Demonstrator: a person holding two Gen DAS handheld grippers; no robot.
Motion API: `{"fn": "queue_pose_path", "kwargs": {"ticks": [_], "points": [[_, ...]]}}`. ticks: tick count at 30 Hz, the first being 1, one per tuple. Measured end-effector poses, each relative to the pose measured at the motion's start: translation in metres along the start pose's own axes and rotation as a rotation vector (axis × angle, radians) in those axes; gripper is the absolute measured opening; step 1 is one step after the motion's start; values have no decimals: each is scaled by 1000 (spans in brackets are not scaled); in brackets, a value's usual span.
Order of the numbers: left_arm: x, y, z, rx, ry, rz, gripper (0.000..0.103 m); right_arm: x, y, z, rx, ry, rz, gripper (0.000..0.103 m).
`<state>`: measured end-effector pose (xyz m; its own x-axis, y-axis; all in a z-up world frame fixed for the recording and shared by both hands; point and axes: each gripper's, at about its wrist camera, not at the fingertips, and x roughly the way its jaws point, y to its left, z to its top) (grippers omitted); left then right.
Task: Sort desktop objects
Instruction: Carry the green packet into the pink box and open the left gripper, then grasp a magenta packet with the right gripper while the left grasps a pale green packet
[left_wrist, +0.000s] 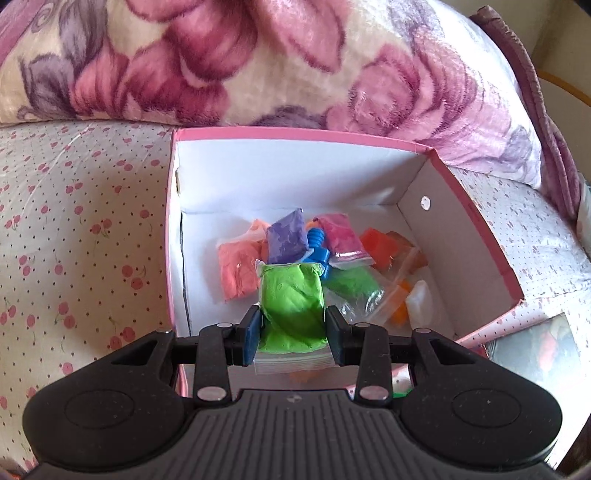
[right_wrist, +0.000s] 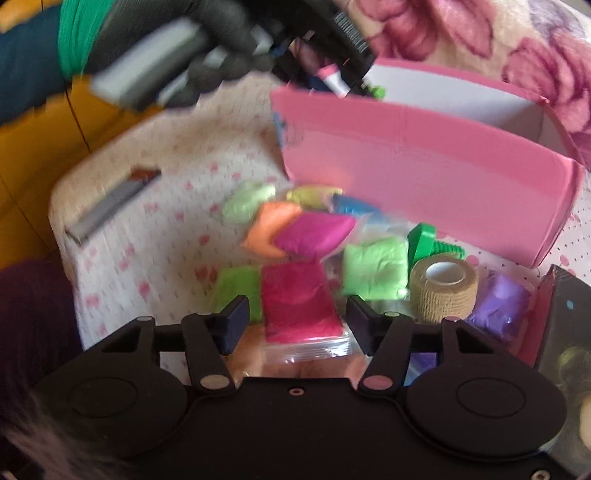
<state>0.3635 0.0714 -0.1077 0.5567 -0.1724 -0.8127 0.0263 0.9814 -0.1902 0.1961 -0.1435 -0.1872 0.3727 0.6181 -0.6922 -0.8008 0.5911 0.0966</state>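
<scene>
In the left wrist view my left gripper (left_wrist: 292, 326) is shut on a bright green clay bag (left_wrist: 291, 306) and holds it over the open pink box (left_wrist: 476, 229). Inside the box lie a pink bag (left_wrist: 236, 269), a purple bag (left_wrist: 286, 240), a magenta bag (left_wrist: 341, 234), a blue toy bolt (left_wrist: 319, 251) and other bags. In the right wrist view my right gripper (right_wrist: 297, 319) is open around a crimson clay bag (right_wrist: 299, 299) lying on the cloth. Behind it lie magenta (right_wrist: 314, 236), orange (right_wrist: 269, 229) and light green (right_wrist: 375, 271) bags.
A tan bandage roll (right_wrist: 443, 288), a green toy bolt (right_wrist: 428, 242) and a purple bag (right_wrist: 498, 299) lie right of the pile, before the pink box wall (right_wrist: 424, 173). A grey strip (right_wrist: 107, 205) lies at the left. A floral blanket (left_wrist: 258, 59) rises behind the box.
</scene>
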Motion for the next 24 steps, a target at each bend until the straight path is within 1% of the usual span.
{"fn": "queue_pose_path", "kwargs": {"ticks": [6,10,11,12,13,16,17,19,21,24], "points": [[12,-2,16,6,4,38,36,9,7,5,-39,-13,-14,59],[20,-10,22,73,27,99,36,11,10,5,-64,-10,-24,59],[22,-12,23,91,33,115,36,11,9,5,-65,-10,-23,57],[24,-14,24,110,39,131,36,10,9,5,-66,-10,-23,49],[26,-16,25,128,45,147,36,10,9,6,-67,-9,-22,45],[36,-25,25,208,83,206,36,10,8,6,-70,-8,-21,44],[37,-27,25,221,91,220,36,10,8,7,-71,-8,-21,44],[38,-29,27,227,94,236,48,7,2,9,-59,-16,-9,44],[36,-27,28,216,91,241,54,3,-2,10,-35,-28,6,43],[24,-23,30,193,64,236,56,-3,-9,10,10,-49,32,43]]}}
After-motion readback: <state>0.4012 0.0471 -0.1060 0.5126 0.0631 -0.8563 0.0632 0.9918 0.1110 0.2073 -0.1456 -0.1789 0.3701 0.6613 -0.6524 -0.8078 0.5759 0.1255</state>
